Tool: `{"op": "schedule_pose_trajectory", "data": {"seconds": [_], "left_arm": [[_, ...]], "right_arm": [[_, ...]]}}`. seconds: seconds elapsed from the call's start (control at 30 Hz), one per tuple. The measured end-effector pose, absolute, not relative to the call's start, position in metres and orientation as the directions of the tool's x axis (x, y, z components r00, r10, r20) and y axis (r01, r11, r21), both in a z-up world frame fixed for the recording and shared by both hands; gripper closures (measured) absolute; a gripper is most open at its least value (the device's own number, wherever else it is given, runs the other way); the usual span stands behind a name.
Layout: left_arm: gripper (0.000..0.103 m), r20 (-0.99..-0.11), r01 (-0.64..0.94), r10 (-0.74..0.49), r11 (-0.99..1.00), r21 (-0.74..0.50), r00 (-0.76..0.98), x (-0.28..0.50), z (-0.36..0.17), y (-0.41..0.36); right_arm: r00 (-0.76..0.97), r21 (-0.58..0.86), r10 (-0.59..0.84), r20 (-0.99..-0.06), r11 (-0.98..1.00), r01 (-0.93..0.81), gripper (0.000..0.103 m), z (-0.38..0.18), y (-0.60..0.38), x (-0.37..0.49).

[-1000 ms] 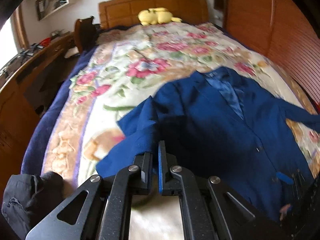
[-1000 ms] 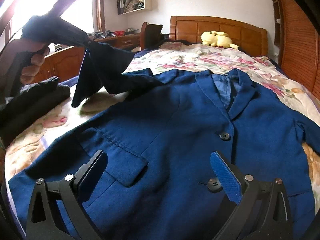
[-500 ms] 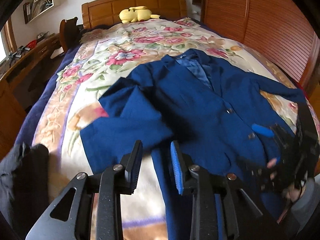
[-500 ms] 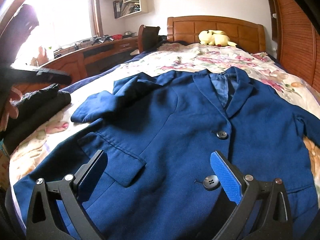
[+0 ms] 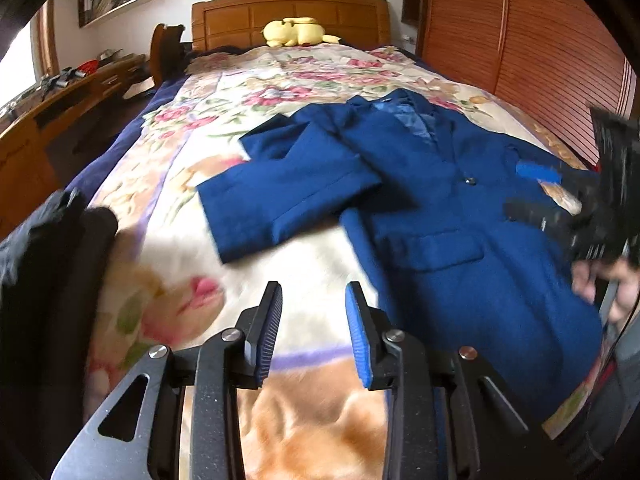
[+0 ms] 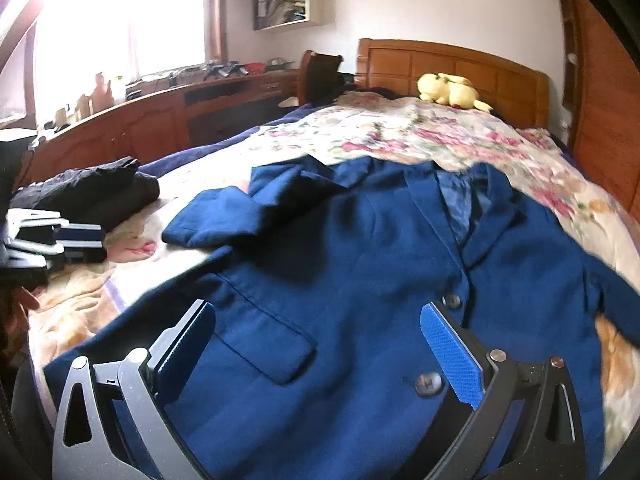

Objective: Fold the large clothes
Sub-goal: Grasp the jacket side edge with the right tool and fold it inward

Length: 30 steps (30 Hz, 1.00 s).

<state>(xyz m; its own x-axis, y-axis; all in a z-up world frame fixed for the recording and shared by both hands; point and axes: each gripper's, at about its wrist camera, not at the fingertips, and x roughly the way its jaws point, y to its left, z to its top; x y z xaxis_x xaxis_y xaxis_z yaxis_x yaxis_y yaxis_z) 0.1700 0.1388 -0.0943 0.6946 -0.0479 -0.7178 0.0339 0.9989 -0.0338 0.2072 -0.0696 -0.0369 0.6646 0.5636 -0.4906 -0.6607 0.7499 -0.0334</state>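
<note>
A blue suit jacket (image 5: 452, 216) lies face up on the floral bedspread (image 5: 240, 92), collar toward the headboard. Its left sleeve (image 5: 288, 196) lies folded out to the side on the bed. My left gripper (image 5: 314, 312) is open and empty above the bedspread, near the jacket's lower left edge. My right gripper (image 6: 316, 332) is wide open and empty, just above the jacket (image 6: 360, 264) front by the pocket flap (image 6: 264, 340) and buttons. The right gripper also shows blurred at the right of the left wrist view (image 5: 560, 196).
A folded dark garment (image 6: 88, 192) lies at the bed's left edge, also in the left wrist view (image 5: 52, 248). A yellow plush toy (image 5: 296, 32) sits by the wooden headboard (image 5: 288, 12). A wooden desk (image 6: 160, 116) runs along the left, a slatted wardrobe (image 5: 540, 60) along the right.
My left gripper let go of the sleeve, opened and drew back toward the foot of the bed. The sleeve now lies flat beside the jacket. The right gripper stayed open and shifted a little.
</note>
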Motion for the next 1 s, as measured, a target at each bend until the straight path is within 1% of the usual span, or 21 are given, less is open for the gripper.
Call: {"op": "schedule_pose_trajectory", "data": {"seconds": [0.07, 0.17, 0.27, 0.37, 0.47, 0.5, 0.57, 0.63, 0.67, 0.7, 0.73, 0.8, 0.83, 0.93, 1.0], "left_arm": [[0.069, -0.714, 0.022, -0.042, 0.999, -0.038, 0.699, 0.164, -0.098, 0.147], [0.068, -0.703, 0.008, -0.044, 0.998, -0.054, 0.71, 0.152, -0.102, 0.158], [0.068, -0.692, -0.002, -0.058, 0.996, -0.085, 0.72, 0.145, -0.103, 0.169], [0.068, -0.694, -0.016, -0.05, 0.996, -0.089, 0.719, 0.139, -0.107, 0.18], [0.068, -0.71, -0.036, -0.019, 0.997, -0.063, 0.704, 0.137, -0.115, 0.186], [0.067, -0.71, -0.044, -0.015, 0.997, -0.064, 0.704, 0.136, -0.118, 0.188], [0.067, -0.708, -0.055, -0.015, 0.996, -0.076, 0.706, 0.131, -0.122, 0.195], [0.067, -0.705, -0.069, -0.01, 0.994, -0.083, 0.709, 0.126, -0.124, 0.199], [0.067, -0.704, -0.074, -0.007, 0.994, -0.084, 0.71, 0.124, -0.125, 0.201], [0.067, -0.7, -0.08, -0.004, 0.993, -0.087, 0.714, 0.121, -0.125, 0.203], [0.067, -0.7, -0.083, -0.001, 0.993, -0.086, 0.714, 0.12, -0.126, 0.203], [0.067, -0.703, -0.089, 0.003, 0.992, -0.086, 0.711, 0.119, -0.126, 0.205], [0.067, -0.705, -0.089, 0.0, 0.992, -0.09, 0.71, 0.118, -0.126, 0.206], [0.067, -0.701, -0.088, -0.013, 0.99, -0.107, 0.713, 0.117, -0.124, 0.207], [0.067, -0.698, -0.084, -0.017, 0.99, -0.111, 0.716, 0.121, -0.121, 0.203]], "right_arm": [[0.647, -0.041, 0.581, -0.494, 0.728, -0.685, 0.002, -0.025, -0.06, 0.21], [0.598, -0.011, 0.624, -0.504, 0.687, -0.726, 0.003, -0.008, -0.042, 0.223], [0.601, -0.039, 0.619, -0.506, 0.679, -0.733, 0.004, 0.002, -0.022, 0.234], [0.592, -0.055, 0.599, -0.539, 0.677, -0.734, 0.005, -0.003, 0.006, 0.252], [0.562, -0.062, 0.575, -0.595, 0.665, -0.745, 0.01, -0.02, 0.041, 0.274], [0.55, -0.059, 0.568, -0.612, 0.661, -0.748, 0.013, -0.026, 0.051, 0.281], [0.542, -0.068, 0.533, -0.649, 0.669, -0.74, 0.019, -0.04, 0.073, 0.297], [0.535, -0.067, 0.505, -0.678, 0.682, -0.728, 0.029, -0.052, 0.088, 0.311], [0.528, -0.061, 0.493, -0.692, 0.688, -0.723, 0.032, -0.058, 0.095, 0.32], [0.522, -0.057, 0.485, -0.702, 0.691, -0.72, 0.042, -0.062, 0.099, 0.326], [0.509, -0.049, 0.487, -0.71, 0.686, -0.726, 0.062, -0.066, 0.102, 0.331], [0.502, -0.049, 0.491, -0.712, 0.679, -0.733, 0.081, -0.066, 0.105, 0.335], [0.508, -0.051, 0.504, -0.699, 0.674, -0.737, 0.088, -0.063, 0.102, 0.334], [0.544, -0.07, 0.525, -0.654, 0.675, -0.735, 0.094, -0.047, 0.09, 0.327], [0.575, -0.071, 0.535, -0.619, 0.691, -0.719, 0.094, -0.035, 0.074, 0.321]]}}
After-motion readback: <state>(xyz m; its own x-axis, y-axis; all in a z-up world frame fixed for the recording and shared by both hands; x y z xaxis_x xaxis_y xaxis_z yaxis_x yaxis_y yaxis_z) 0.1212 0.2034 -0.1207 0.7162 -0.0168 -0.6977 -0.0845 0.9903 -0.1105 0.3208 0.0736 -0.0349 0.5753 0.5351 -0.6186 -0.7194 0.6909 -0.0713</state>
